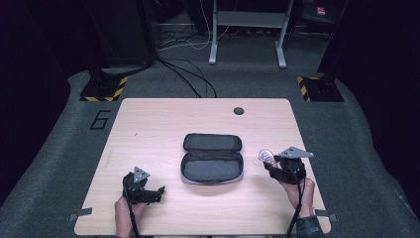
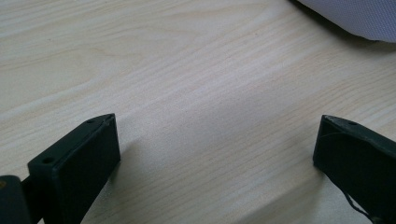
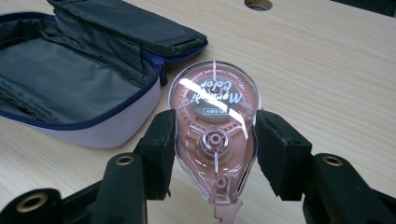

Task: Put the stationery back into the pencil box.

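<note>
The correction tape (image 3: pixel 214 140), a clear pink teardrop-shaped dispenser with a round grey label and a spoked wheel showing through its shell, sits clamped between the two black jaws of the right gripper (image 3: pixel 214 144), one pad pressed on each of its flat-edged sides. Its rounded end points away from the hand and its narrow tip points back toward the gripper body. In the high view the correction tape (image 1: pixel 266 155) is held above the right part of the table (image 1: pixel 148 124), just to the right of the pencil case (image 1: pixel 212 158) and clear of it, with the right gripper (image 1: pixel 275 159) behind it and the person's right hand (image 1: pixel 302 191) gripping the tool from below. The pencil case lies open near the middle of the table, its lid folded back toward the far edge, its dark grey lining exposed, a blue zip running round its rim and its outer wall pale grey (image 3: pixel 107 126). From the right gripper view the case lies to the left of the tape and slightly beyond it. A round hole (image 1: pixel 238 110) marks the table near its far edge. The left gripper (image 1: pixel 159 191) rests low over the near left part of the table, held by the left hand (image 1: pixel 126 210); its jaws stand wide apart with only bare wood between them (image 2: pixel 215 140), and a pale corner of the case (image 2: pixel 355 16) shows at the top right of that view.
</note>
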`<move>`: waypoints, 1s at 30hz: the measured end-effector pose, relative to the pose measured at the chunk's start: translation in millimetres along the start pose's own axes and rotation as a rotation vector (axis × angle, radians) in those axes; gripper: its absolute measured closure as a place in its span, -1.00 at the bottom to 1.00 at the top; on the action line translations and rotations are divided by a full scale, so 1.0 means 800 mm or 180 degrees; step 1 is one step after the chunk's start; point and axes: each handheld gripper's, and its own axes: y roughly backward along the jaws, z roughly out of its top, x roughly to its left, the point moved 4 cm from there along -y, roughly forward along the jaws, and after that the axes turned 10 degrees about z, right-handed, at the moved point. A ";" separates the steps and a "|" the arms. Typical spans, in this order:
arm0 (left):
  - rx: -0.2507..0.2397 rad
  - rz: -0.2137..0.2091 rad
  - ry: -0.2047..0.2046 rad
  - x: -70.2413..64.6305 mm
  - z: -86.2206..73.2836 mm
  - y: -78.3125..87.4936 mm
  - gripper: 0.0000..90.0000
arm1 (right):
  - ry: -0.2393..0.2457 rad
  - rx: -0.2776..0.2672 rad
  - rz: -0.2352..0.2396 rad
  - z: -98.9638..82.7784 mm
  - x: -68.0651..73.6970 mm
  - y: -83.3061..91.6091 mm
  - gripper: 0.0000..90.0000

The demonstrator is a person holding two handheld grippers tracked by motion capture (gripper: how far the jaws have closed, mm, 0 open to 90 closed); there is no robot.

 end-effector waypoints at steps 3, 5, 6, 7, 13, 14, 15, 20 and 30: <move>0.0000 0.0004 -0.0003 0.000 0.000 0.000 -0.99 | 0.0060 -0.0021 0.0025 0.007 0.004 -0.003 0.10; 0.0000 0.0004 -0.0005 0.000 0.000 0.000 -0.99 | 0.0060 -0.0033 0.0049 0.012 0.008 -0.005 0.10; -0.0001 0.0005 -0.0003 0.000 0.000 0.000 -0.99 | 0.0100 -0.0024 0.0056 0.014 0.009 -0.005 0.10; 0.0000 0.0004 -0.0004 0.000 0.000 0.000 -0.99 | 0.0093 -0.0031 0.0068 0.016 0.011 -0.006 0.10; 0.0000 0.0004 -0.0005 0.000 0.000 0.000 -0.99 | 0.0146 -0.0020 0.0143 0.025 0.021 -0.014 0.10; 0.0000 0.0005 -0.0005 0.000 0.000 0.000 -0.99 | 0.0138 -0.0015 0.0142 0.025 0.023 -0.014 0.10; 0.0000 0.0005 -0.0004 0.000 0.000 0.000 -0.99 | 0.0150 -0.0033 0.0160 0.027 0.025 -0.016 0.10; 0.0000 0.0004 -0.0004 0.000 0.000 0.000 -0.99 | 0.0202 0.0017 0.0249 0.033 0.036 -0.027 0.10; 0.0000 0.0004 -0.0004 0.000 0.000 0.000 -0.99 | 0.0268 0.0017 0.0415 0.046 0.056 -0.052 0.10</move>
